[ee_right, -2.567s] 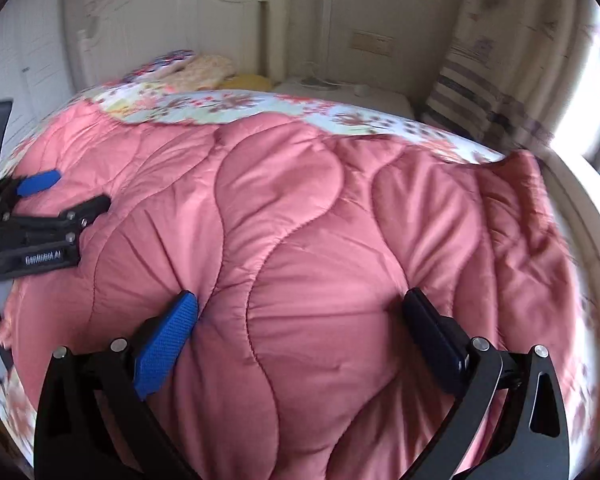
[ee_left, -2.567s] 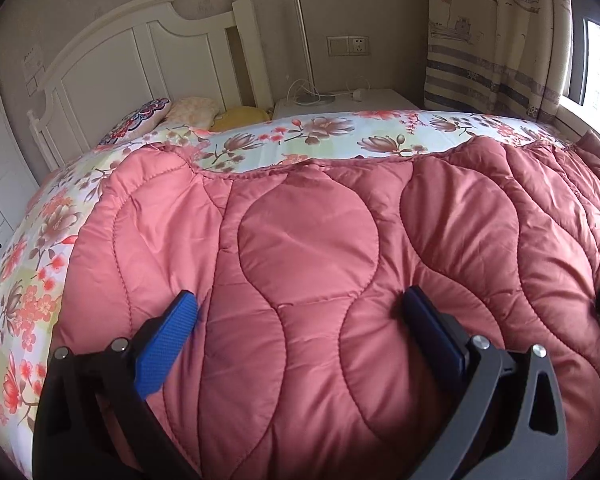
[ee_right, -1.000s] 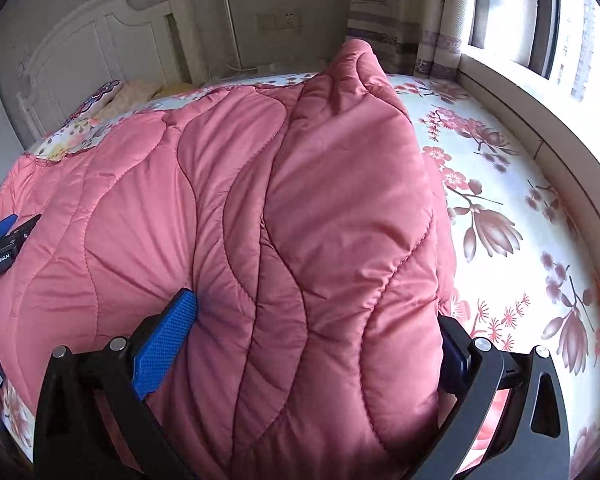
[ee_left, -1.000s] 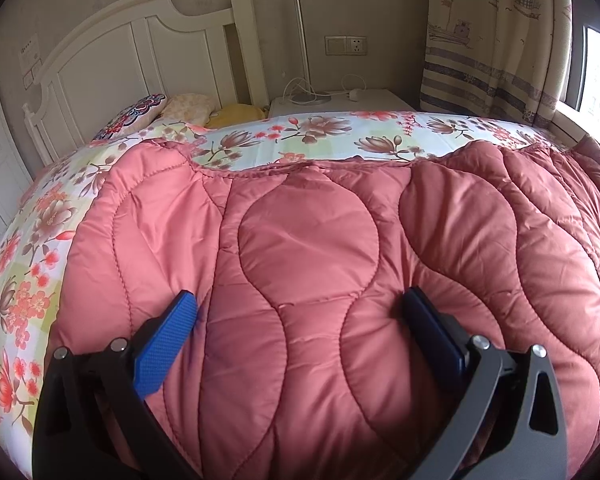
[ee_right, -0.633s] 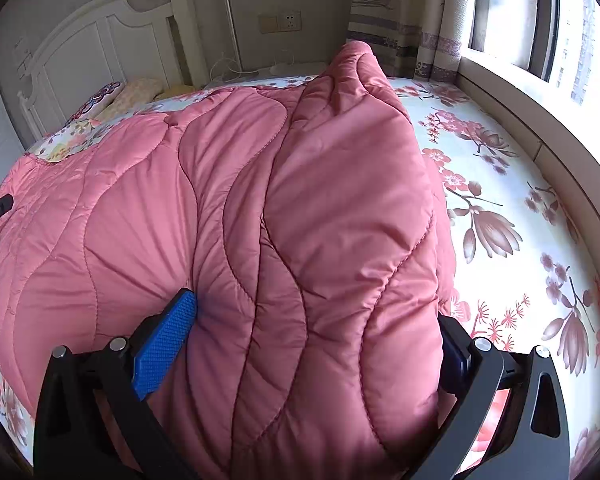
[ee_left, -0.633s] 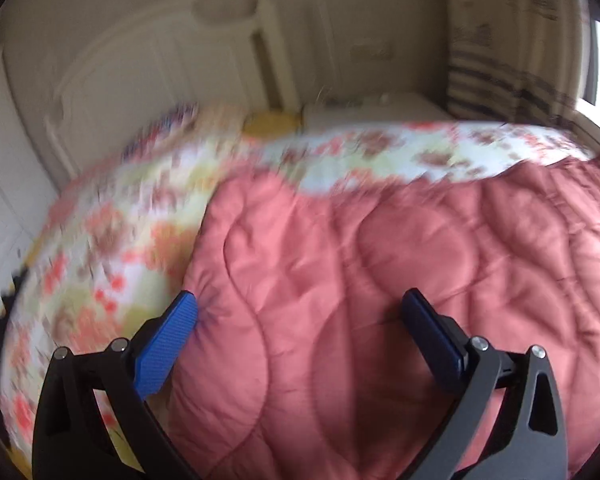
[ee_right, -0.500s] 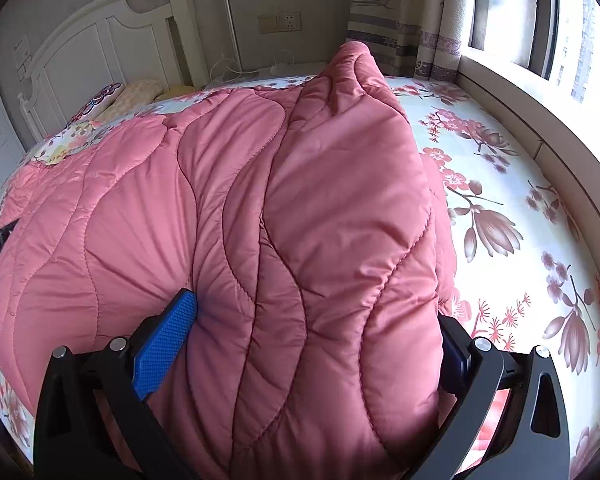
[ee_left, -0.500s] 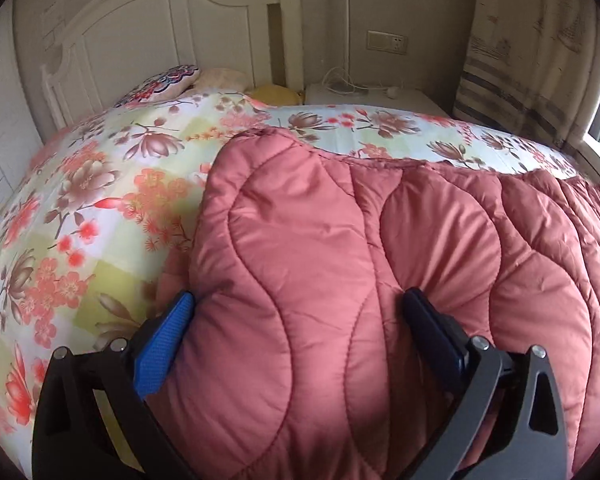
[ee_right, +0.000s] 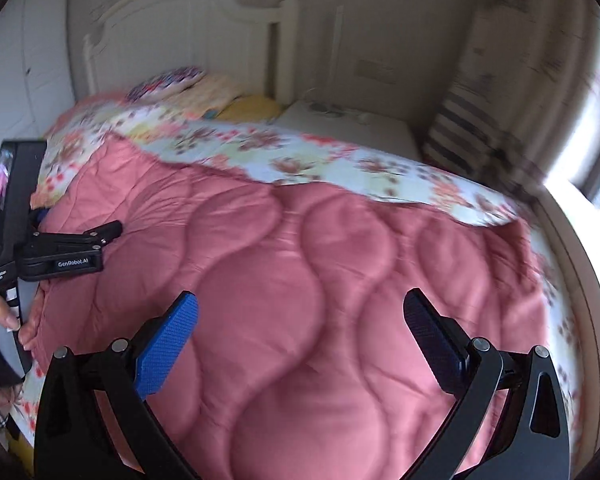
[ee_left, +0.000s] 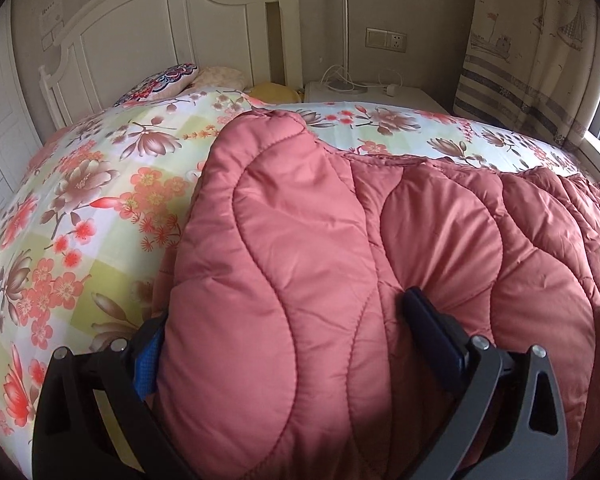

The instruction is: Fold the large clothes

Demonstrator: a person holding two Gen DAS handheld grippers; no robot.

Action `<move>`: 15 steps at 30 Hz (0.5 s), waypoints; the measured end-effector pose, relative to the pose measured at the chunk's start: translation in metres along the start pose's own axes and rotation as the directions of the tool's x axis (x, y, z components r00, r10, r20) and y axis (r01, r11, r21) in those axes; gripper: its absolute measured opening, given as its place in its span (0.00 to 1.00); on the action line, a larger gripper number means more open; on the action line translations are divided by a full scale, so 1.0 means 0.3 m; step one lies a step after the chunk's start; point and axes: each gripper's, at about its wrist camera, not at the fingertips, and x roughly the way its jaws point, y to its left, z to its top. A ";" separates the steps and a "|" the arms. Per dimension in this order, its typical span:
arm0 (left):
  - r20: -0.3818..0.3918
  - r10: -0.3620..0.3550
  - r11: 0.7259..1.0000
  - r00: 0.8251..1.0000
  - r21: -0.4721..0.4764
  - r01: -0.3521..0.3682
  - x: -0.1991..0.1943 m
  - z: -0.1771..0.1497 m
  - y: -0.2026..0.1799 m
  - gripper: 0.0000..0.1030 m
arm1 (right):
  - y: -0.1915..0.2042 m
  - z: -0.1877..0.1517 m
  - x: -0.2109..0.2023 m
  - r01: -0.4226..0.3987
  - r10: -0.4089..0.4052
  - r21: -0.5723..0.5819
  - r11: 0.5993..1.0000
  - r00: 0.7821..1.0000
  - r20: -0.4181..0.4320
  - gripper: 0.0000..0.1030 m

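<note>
A pink quilted comforter lies on the bed, its left part folded over toward the right. My left gripper has its jaws wide apart with the bulging fold of the comforter between them; the quilt covers most of the left blue pad. In the right wrist view the comforter lies spread and flat. My right gripper is open and empty just above it. The left gripper shows at the left edge there, resting on the comforter's left edge.
A floral sheet covers the bed. A white headboard and pillows are at the far end. A white nightstand with cables stands beside it. Curtains and a window are at the right.
My left gripper has carried the comforter's left edge over to the right, baring floral sheet on the left. My right gripper has swung left off the raised fold; its view is now blurred.
</note>
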 end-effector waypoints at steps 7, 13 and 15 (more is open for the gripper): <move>-0.033 0.032 0.999 0.999 0.017 -0.032 -0.007 0.012 -0.015 0.98 | -0.020 -0.024 0.193 -0.117 0.119 0.035 0.993 0.991 -0.055 0.96; 0.082 0.043 0.998 0.996 0.039 -0.046 -0.162 0.124 -0.107 0.98 | -0.006 -0.030 0.198 -0.099 0.100 0.017 0.995 0.993 -0.057 0.96; 0.133 0.048 0.996 0.990 0.071 -0.058 -0.172 0.159 -0.166 0.98 | -0.007 -0.031 0.199 -0.103 0.104 0.020 0.994 0.993 -0.056 0.96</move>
